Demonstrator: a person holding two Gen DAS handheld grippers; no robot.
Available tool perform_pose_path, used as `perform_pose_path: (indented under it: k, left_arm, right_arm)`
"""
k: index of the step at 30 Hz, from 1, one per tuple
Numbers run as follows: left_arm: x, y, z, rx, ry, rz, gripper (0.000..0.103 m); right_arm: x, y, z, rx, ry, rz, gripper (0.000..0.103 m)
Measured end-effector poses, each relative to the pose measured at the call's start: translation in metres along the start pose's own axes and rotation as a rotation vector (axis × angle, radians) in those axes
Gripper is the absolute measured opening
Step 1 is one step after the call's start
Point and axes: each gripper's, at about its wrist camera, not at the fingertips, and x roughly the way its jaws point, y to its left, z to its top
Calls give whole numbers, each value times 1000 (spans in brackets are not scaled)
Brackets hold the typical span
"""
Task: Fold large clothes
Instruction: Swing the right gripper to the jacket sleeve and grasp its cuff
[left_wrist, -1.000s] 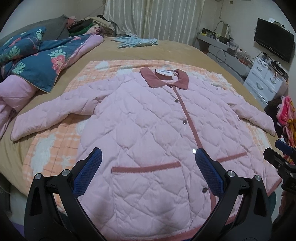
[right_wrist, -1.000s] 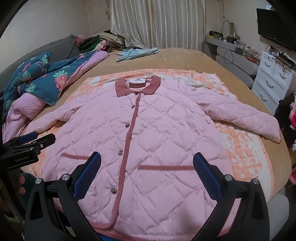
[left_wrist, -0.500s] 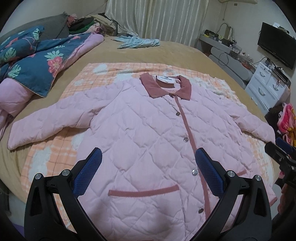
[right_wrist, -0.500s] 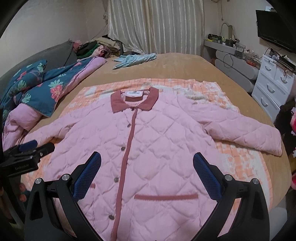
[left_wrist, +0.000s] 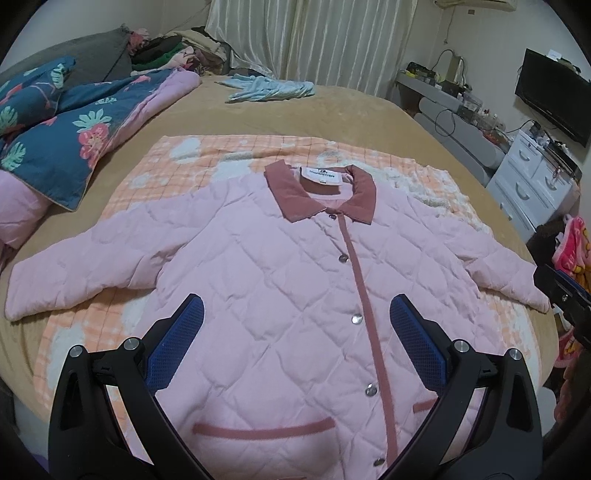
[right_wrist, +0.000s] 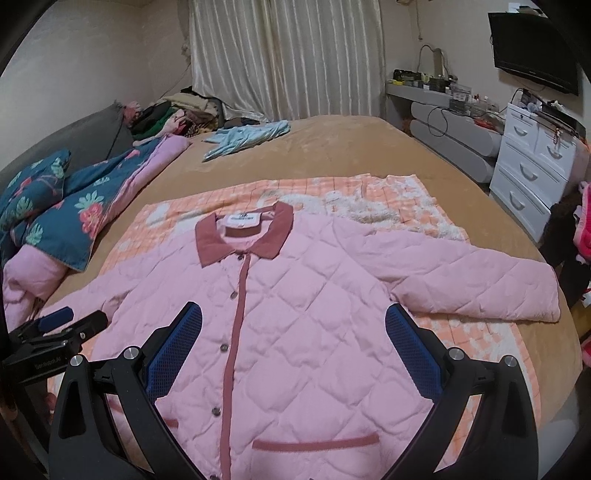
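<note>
A pink quilted jacket (left_wrist: 280, 280) with a dusty-red collar, placket and pocket trims lies flat, face up and buttoned, on an orange checked blanket (left_wrist: 192, 162) on the bed; it also shows in the right wrist view (right_wrist: 314, 314). Both sleeves are spread out sideways. My left gripper (left_wrist: 295, 325) is open and empty above the jacket's lower left front. My right gripper (right_wrist: 293, 332) is open and empty above its lower right front. Each gripper shows at the edge of the other's view.
A blue floral quilt (left_wrist: 55, 122) with pink lining lies at the bed's left. A light blue garment (left_wrist: 269, 86) lies at the far end. A clothes pile (right_wrist: 177, 110) sits by the curtain. White drawers (right_wrist: 532, 162) and a TV (right_wrist: 532, 44) stand at the right.
Both grippers have drawn back and up from the jacket, so the collar and sleeves sit lower in the frames. Both stay open. The jacket has not moved.
</note>
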Motion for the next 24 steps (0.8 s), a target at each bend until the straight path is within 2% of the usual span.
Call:
perform_pose_path:
  k: [12, 24]
  left_arm:
    - [18, -23, 36, 11, -3, -6, 95]
    - [46, -42, 62, 13, 6, -18, 95]
  right_arm:
    - [17, -13, 42, 51, -52, -23, 99]
    - [41, -48, 79, 119, -94, -70, 99]
